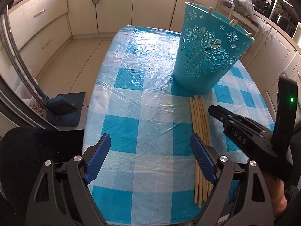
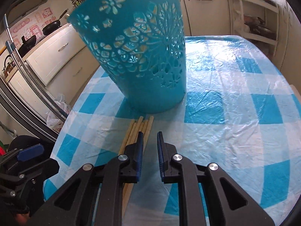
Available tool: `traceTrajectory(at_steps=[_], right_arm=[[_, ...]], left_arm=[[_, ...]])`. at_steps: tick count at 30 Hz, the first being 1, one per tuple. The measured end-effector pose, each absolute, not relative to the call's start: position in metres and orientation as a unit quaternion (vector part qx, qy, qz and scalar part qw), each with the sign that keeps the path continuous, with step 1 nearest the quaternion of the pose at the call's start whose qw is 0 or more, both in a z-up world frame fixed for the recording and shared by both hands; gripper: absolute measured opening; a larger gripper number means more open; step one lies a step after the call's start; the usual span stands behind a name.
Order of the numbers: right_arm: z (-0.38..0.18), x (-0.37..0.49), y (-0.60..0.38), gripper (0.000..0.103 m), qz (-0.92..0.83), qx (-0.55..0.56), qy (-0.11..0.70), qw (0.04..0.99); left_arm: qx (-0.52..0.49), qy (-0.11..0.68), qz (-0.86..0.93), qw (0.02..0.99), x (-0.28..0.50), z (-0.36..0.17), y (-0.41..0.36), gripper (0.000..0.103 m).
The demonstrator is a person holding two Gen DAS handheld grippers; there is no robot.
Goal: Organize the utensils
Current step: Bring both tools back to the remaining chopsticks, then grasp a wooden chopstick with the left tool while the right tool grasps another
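- L gripper (image 1: pixel 150 146): jaws wide apart, nothing between, pitched steeply down.
- R gripper (image 2: pixel 149 141): jaws near-closed, narrow gap, nothing between the blue pads (image 2: pixel 140 150); angled down too.
- R gripper just right of L in left wrist view.
- Bare hand (image 1: pixel 278 205) behind R gripper body.

A kitchen surrounds the bench (image 1: pixel 143 94), which wears a blue-and-white checked cloth under crinkled clear plastic that catches bright daylight. Cream cabinets (image 1: pixel 112 5) with metal handles line the far wall and both sides, above a pale tiled floor (image 1: pixel 75 56). On the counter at the left sit a black pan (image 2: pixel 51 27) and a kettle (image 2: pixel 7 64), before a wall of pink stickers. A white open shelf unit (image 2: pixel 257 18) stands at the right.
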State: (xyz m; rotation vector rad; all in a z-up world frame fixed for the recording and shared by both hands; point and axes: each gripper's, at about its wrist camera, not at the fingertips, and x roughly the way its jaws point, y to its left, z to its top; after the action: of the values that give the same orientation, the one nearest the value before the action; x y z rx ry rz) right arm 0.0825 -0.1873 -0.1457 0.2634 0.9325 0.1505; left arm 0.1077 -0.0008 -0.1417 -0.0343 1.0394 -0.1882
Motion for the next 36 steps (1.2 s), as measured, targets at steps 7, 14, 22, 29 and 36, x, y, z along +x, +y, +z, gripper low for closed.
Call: traceTrajectory(at_steps=[7,14,22,29,36], right_arm=[[-0.151,0.079,-0.178,0.013,0.071,0.091,0.450,0.885],[-0.149,0.079,-0.177,0.011,0.069,0.062,0.455,0.886],[-0.150,0.074,-0.198,0.011,0.067,0.082,0.459,0.882],[-0.149,0.074,-0.204,0.011,0.066,0.093,0.457,0.882],[-0.149,0.074,-0.211,0.011,0.065,0.097,0.454,0.883]], left_arm=[[-0.002,0.504,-0.088,0.859,0.124,-0.147,-0.013,0.082],[0.019,0.520,-0.092,0.849,0.143,-0.162,-0.032,0.082],[0.048,0.517,-0.089,0.850,0.163,-0.170,-0.059,0.082],[0.067,0.522,-0.082,0.846,0.173,-0.179,-0.070,0.082],[0.082,0.522,-0.078,0.846,0.174,-0.185,-0.078,0.082]])
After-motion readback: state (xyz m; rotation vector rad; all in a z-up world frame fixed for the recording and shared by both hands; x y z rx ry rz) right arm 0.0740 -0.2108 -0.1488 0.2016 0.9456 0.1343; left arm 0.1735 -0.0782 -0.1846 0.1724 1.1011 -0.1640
